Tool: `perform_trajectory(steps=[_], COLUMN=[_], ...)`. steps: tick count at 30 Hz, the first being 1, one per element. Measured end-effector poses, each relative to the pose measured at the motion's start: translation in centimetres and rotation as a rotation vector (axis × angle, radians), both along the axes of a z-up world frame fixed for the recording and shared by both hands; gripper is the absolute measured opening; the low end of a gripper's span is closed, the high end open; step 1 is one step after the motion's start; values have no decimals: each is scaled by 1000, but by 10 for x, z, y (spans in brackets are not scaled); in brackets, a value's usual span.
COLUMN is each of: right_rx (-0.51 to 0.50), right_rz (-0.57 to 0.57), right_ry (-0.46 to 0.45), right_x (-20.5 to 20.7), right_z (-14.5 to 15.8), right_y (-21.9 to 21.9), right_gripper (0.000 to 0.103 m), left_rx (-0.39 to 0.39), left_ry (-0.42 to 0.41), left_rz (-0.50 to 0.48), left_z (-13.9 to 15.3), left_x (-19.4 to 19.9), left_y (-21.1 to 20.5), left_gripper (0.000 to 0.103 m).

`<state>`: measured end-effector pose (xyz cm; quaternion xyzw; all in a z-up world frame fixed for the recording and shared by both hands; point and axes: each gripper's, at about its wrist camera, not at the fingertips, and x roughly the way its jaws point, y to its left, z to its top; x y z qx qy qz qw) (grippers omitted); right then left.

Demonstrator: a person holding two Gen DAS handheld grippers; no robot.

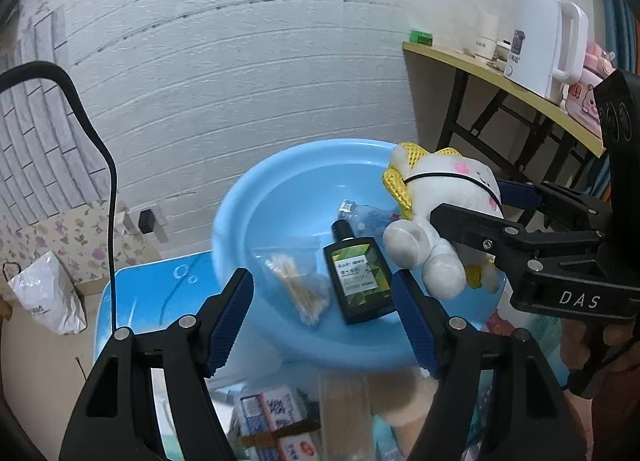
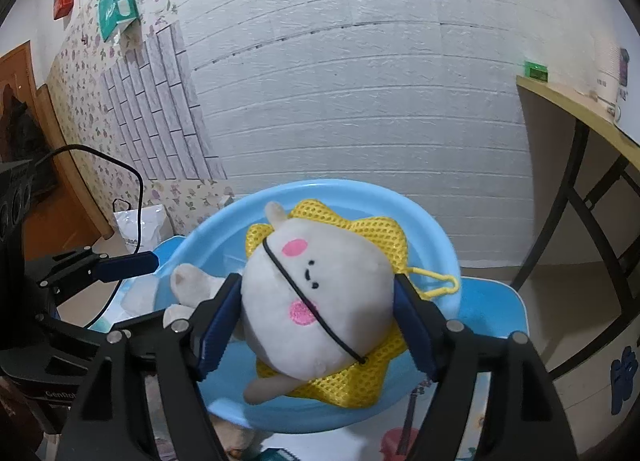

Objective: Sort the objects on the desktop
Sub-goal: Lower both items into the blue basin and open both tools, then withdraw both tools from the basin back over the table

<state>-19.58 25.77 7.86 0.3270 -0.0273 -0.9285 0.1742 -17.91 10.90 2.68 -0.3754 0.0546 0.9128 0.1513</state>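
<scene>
A white plush toy with a yellow mesh collar hangs over the right side of the blue basin. My right gripper is shut on its head, a blue pad on each side. From the left wrist view the right gripper reaches in from the right with the plush toy in it. In the basin lie a black bottle with a green label, a bag of cotton swabs and a clear plastic bottle. My left gripper hovers open above the basin's near side with nothing between its fingers.
The basin rests on a light blue stool. Small boxes lie below the near edge. At the right stands a yellow desk with a white kettle. A white plastic bag sits on the floor at the left; a black cable loops there.
</scene>
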Motion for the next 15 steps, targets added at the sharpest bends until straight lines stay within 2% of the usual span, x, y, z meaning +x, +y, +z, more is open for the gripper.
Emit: perform_trajectory(steps=[2, 3, 4, 6, 9, 15], right_rx=[-5, -2, 6, 20, 26, -3], right_rz=[3, 0, -4, -6, -13, -50], right_ry=[18, 34, 57, 95, 103, 83], right_x=[5, 9, 14, 22, 31, 50], right_z=[5, 8, 12, 18, 23, 25], right_y=[-5, -8, -11, -15, -20, -18], right_gripper=[82, 90, 97, 103, 103, 103], left_rx=[5, 9, 12, 11, 21, 47], left_ry=[7, 9, 10, 18, 31, 36], left_rz=[20, 27, 33, 47, 62, 83], left_z=[2, 3, 4, 6, 10, 15], left_x=[7, 10, 14, 21, 31, 48], left_y=[-8, -12, -16, -23, -30, -43], left_gripper=[83, 87, 88, 91, 98, 103])
